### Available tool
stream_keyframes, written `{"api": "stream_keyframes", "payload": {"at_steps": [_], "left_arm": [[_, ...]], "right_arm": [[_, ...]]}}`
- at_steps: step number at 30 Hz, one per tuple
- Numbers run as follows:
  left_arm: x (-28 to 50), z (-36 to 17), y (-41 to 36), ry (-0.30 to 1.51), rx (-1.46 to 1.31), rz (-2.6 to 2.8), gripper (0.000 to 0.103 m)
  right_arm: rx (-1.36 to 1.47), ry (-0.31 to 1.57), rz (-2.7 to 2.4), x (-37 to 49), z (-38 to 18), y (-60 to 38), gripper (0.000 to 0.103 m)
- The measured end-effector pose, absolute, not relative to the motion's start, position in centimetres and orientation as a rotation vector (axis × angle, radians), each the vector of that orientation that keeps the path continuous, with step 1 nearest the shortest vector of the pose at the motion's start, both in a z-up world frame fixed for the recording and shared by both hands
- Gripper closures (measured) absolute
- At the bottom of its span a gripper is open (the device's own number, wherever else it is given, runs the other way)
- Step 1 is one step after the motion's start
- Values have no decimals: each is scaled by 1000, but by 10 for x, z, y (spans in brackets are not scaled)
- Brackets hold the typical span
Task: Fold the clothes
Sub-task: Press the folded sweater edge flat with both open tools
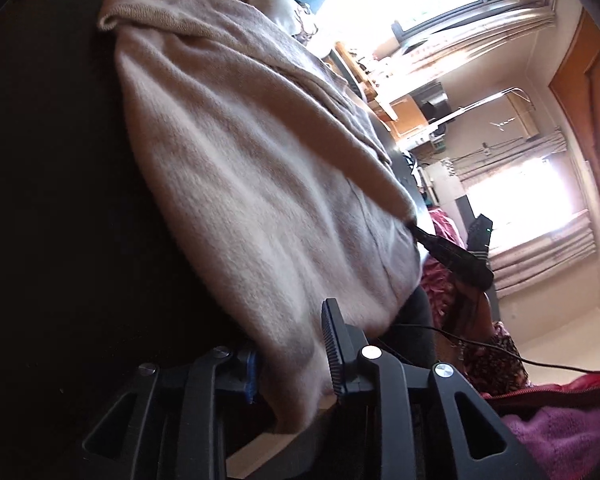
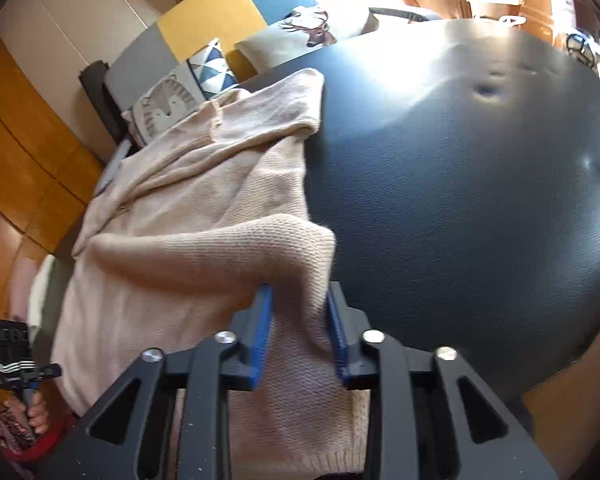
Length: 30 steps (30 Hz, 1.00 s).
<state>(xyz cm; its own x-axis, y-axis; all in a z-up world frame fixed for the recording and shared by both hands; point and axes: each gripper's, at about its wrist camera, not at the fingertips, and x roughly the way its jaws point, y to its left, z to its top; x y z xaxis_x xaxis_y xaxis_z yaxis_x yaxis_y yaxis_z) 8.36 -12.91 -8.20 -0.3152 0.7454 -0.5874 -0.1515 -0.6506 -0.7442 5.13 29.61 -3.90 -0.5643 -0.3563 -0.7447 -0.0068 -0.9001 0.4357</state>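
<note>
A beige knitted sweater [image 1: 252, 184] lies spread on a dark leather-like table top [image 2: 460, 184]. In the left wrist view my left gripper [image 1: 294, 356] is shut on the sweater's near edge, with cloth bunched between its blue pads. My right gripper [image 2: 299, 312] is shut on a raised fold of the sweater [image 2: 188, 208], lifted a little off the table. The right gripper [image 1: 414, 226] also shows in the left wrist view at the sweater's far edge. At the lower left of the right wrist view a hand holds the left gripper [image 2: 18, 354]; its fingertips are hidden there.
Patterned cushions [image 2: 172, 100] and a sofa back [image 2: 208, 16] stand behind the table. A purple and red cloth [image 1: 560, 420] lies at the lower right by a black cable [image 1: 500, 350]. The table's right half is bare dark surface. Wooden floor [image 2: 16, 152] lies to the left.
</note>
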Motion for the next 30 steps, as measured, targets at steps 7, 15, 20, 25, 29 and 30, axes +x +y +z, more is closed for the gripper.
{"api": "stream_keyframes", "payload": {"at_steps": [7, 15, 20, 25, 29, 30], "left_arm": [[97, -83, -116, -712, -1321, 1963, 76], [102, -84, -114, -702, -1318, 1943, 76], [108, -86, -108, -654, -1331, 1929, 76], [111, -84, -101, -618, -1332, 1937, 76], [109, -80, -92, -594, -1330, 1968, 78], [108, -78, -86, -587, -1330, 1980, 78]], "right_arm": [[1334, -510, -2308, 77, -39, 289, 39], [1302, -256, -2313, 103, -41, 264, 34], [1279, -170, -2304, 108, -44, 259, 33], [1251, -170, -2276, 110, -47, 256, 32], [1241, -184, -2303, 113, -48, 256, 34], [1238, -187, -2310, 113, -49, 256, 34]]}}
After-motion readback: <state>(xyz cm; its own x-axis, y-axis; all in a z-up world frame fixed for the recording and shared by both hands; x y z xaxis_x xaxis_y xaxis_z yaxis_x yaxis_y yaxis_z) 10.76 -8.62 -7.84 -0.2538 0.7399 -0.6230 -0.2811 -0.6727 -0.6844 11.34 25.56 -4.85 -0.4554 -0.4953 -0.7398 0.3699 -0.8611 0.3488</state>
